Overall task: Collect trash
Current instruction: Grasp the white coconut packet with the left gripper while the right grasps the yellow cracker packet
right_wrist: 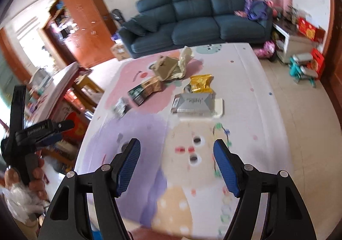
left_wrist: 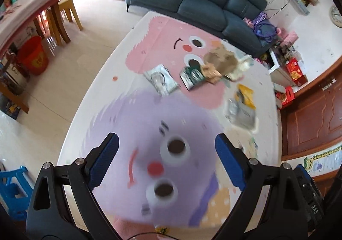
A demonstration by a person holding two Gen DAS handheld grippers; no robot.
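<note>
Pastel cartoon print covers the tabletop [right_wrist: 245, 90], with a dark blue sofa [right_wrist: 198, 17] beyond its far edge and a red bucket [left_wrist: 33, 56] on the floor to the left. The trash lies mid-table: a silver wrapper [right_wrist: 192, 103] touching a yellow snack packet [right_wrist: 201, 84], a green box [right_wrist: 139, 92] and crumpled brown paper [right_wrist: 166, 66] farther back. Both the right gripper [right_wrist: 176, 167] and left gripper [left_wrist: 166, 156] are spread wide and empty, well short of the litter, nothing between.
</note>
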